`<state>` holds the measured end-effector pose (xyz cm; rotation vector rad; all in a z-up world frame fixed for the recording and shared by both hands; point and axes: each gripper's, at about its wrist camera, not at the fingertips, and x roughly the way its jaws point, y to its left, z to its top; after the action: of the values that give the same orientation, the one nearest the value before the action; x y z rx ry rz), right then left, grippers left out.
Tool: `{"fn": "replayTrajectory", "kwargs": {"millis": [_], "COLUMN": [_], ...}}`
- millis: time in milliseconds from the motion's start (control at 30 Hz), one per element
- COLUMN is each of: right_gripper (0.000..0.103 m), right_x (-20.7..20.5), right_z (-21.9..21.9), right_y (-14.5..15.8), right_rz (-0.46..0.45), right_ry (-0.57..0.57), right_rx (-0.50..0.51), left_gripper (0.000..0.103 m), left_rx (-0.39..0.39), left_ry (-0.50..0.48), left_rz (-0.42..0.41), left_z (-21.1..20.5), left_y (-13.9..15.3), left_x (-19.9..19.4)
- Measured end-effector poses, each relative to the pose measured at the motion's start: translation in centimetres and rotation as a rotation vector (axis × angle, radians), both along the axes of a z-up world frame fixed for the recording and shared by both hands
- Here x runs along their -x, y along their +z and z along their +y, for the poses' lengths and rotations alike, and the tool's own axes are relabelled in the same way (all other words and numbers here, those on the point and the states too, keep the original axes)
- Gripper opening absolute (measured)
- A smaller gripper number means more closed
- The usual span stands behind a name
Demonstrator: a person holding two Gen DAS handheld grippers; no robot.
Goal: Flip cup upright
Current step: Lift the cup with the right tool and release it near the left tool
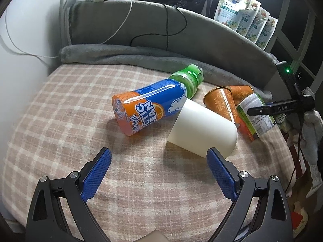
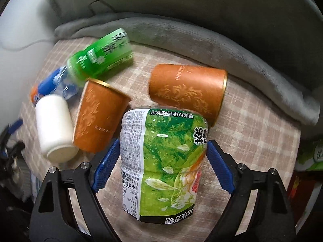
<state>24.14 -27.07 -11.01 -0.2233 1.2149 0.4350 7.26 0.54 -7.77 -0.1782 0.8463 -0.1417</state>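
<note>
A white cup [image 1: 201, 127] [image 2: 54, 127] lies on its side on the checked blanket [image 1: 60, 121], its base toward the right wrist camera. My left gripper [image 1: 158, 153] is open just in front of it, and its right fingertip [image 1: 213, 154] overlaps the cup's lower edge. Two orange paper cups [image 1: 222, 102] [image 2: 97, 119] [image 2: 187, 86] also lie tipped over. My right gripper [image 2: 163, 143] has both blue pads against a green-label bottle [image 2: 165, 151] [image 1: 254, 119], which lies lengthwise between them.
An orange-and-blue bottle [image 1: 149, 106] lies left of the white cup, with a green bottle [image 2: 101, 54] behind it. A grey rolled blanket [image 1: 131, 56] and headboard border the far side. Refill pouches [image 1: 242, 18] stand at back right. Cables [image 1: 167, 26] hang over the headboard.
</note>
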Motion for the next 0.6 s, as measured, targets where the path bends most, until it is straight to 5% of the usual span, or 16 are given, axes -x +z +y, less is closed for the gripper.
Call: {"fn": "replayTrajectory", "kwargs": {"millis": [367,600], "right_gripper": [0.088,0.088], "right_x": [8.2,12.4], "right_z": [4.5,7.7], "right_y": [2.2,-0.1], "right_rz": [-0.152,-0.156], "right_ry": [0.382,0.597], "right_rx": [0.143,0.195], "left_gripper": [0.095,0.095], "left_rx": [-0.074,-0.112], "left_ry": [-0.063,-0.155], "left_rz": [-0.037,-0.028], "left_z": [-1.2,-2.3], "left_y": [1.2,1.9], "left_x": [0.7,1.0]}}
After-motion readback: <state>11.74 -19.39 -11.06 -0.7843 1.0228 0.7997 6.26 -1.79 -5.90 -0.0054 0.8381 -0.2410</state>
